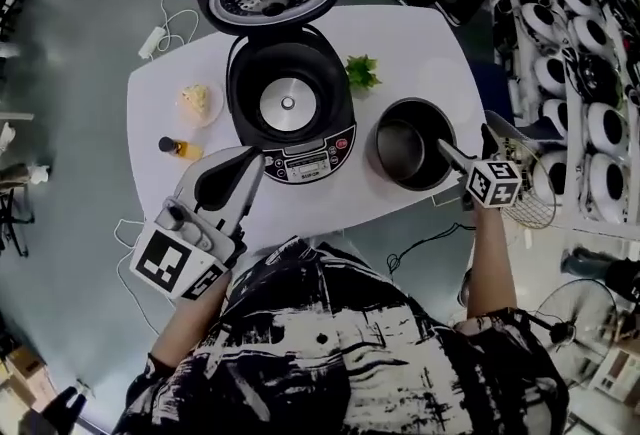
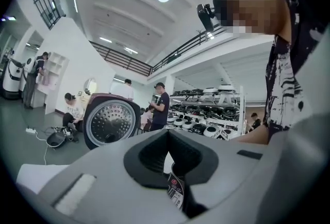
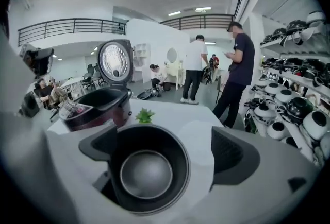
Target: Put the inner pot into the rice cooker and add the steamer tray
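Both jaws of the left tool are pressed together and empty, at the front of the open rice cooker. The right tool is spread. Only its own view shows the inner pot between the jaws. The head view shows the pot standing on the table beside the cooker.

Rice cooker: lid up, heating plate showing, in the middle of the white worktop.
Inner pot: upright on the worktop, just right of the cooker.
Right gripper: jaws apart, one over the pot's rim.
Left gripper: jaws together, near the cooker's front panel.
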Demonstrator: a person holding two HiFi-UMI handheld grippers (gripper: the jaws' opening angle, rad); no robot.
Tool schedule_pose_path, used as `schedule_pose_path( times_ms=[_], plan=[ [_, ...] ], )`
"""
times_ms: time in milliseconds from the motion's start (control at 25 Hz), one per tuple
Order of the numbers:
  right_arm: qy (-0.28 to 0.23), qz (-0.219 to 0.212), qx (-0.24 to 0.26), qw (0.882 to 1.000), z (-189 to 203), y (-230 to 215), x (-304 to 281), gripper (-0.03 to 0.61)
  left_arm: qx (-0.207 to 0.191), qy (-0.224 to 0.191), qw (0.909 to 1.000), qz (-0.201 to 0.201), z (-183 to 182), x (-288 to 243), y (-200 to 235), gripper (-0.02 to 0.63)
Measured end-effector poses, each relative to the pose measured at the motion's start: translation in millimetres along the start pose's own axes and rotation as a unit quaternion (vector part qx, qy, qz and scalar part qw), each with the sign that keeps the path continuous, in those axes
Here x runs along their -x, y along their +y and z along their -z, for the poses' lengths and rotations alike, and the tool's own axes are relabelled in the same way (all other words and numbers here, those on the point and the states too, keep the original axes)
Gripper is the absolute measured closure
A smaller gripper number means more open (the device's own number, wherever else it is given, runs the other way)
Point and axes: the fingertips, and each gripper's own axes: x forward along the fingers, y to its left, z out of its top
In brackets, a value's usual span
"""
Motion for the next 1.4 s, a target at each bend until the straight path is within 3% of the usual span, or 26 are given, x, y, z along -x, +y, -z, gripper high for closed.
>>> schedule_pose_path(
  times_ms=[240,560,640,720,840,960,1080,1400],
  plan=[
    [0.109,-0.045,-0.032,0.993,59.8,-26.2,-56.4,0.031,0.001,0.005,0.9994,-0.034,-3.6,-21.2,6.8,0.609],
    [0.216,-0.07,-0.062,0.972,110.0,-37.0,-97.9,0.055,0.007,0.009,0.9988,-0.047,2.2,-39.2,7.4,0.609],
    [0.243,-0.064,-0.06,0.966,120.3,-42.1,-101.1,0.146,0.008,0.009,0.9986,-0.051,3.9,-38.8,8.8,0.609],
    [0.268,-0.053,-0.056,0.96,130.2,-48.0,-103.4,0.349,0.009,0.009,0.9984,-0.055,4.4,-37.6,10.6,0.609],
    [0.314,-0.053,-0.045,0.947,145.3,-50.4,-106.8,0.459,0.009,0.008,0.9981,-0.061,4.0,-34.8,11.5,0.609],
    [0.372,-0.067,-0.027,0.926,158.7,-48.2,-108.1,0.541,0.008,0.008,0.9977,-0.067,3.3,-30.0,12.3,0.609],
    [0.404,-0.066,-0.033,0.912,164.9,-46.3,-109.0,0.563,0.008,0.007,0.9974,-0.072,3.3,-24.9,14.7,0.609],
    [0.375,-0.049,-0.126,0.917,161.9,-47.7,-95.5,0.577,0.01,0.003,0.9972,-0.075,3.1,-11.4,20.9,0.609]
  ],
)
